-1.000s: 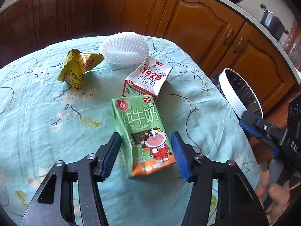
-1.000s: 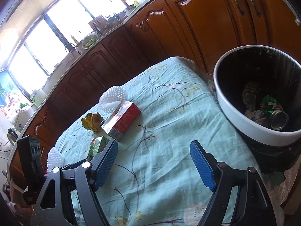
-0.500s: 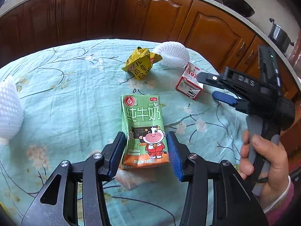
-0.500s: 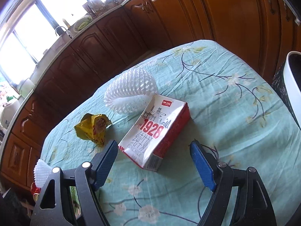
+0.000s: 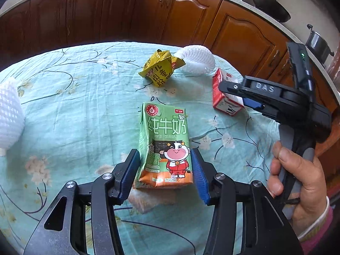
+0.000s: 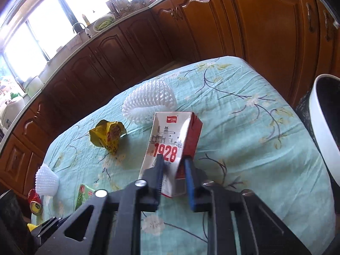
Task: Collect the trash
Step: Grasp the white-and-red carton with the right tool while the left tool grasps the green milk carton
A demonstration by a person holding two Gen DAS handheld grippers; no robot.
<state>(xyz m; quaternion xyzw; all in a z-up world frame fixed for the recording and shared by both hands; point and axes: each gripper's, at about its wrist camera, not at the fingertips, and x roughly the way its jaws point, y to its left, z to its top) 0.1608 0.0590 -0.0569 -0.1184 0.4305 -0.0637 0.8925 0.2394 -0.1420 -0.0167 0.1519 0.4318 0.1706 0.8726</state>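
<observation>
Left wrist view, left to right. White foam net [image 5: 9,116] at the table's left edge. Mid-table, toward the near edge: green milk carton [image 5: 164,144], flat on the floral tablecloth [image 5: 74,106], lower half between the pads of the left gripper [image 5: 164,156]. Half open, narrowed from a second ago to about the carton's width; pads hard against or just beside its sides, no dent seen, so not yet called a grip. Carton not lifted.

Toward the far edge: yellow wrapper [image 5: 160,69], second foam net [image 5: 196,60] touching it on the right. Near the right edge: red carton [image 5: 225,97] with the right gripper [image 5: 244,94] now on it, right hand [image 5: 297,182] on the handle.

Right wrist view confirms. Wide open and empty half a second ago; now right gripper [image 6: 173,161] closed almost fully on the near end of the red carton [image 6: 170,144], white face buckled between the pads. Base apparently still on the cloth. Far left in this view, at the table edge: small foam net [image 6: 45,180] and red can [image 6: 35,200]. Trash bin [image 6: 320,131] just off the right edge, white rim showing, contents hidden.

Meaning for the task: one piece secured and close to the bin, probably next for a lift and swing right. Green carton likely needs a last squeeze first. Wrapper, nets and can not yet collected. Risk: crushed carton slipping or leaking on the lift.
</observation>
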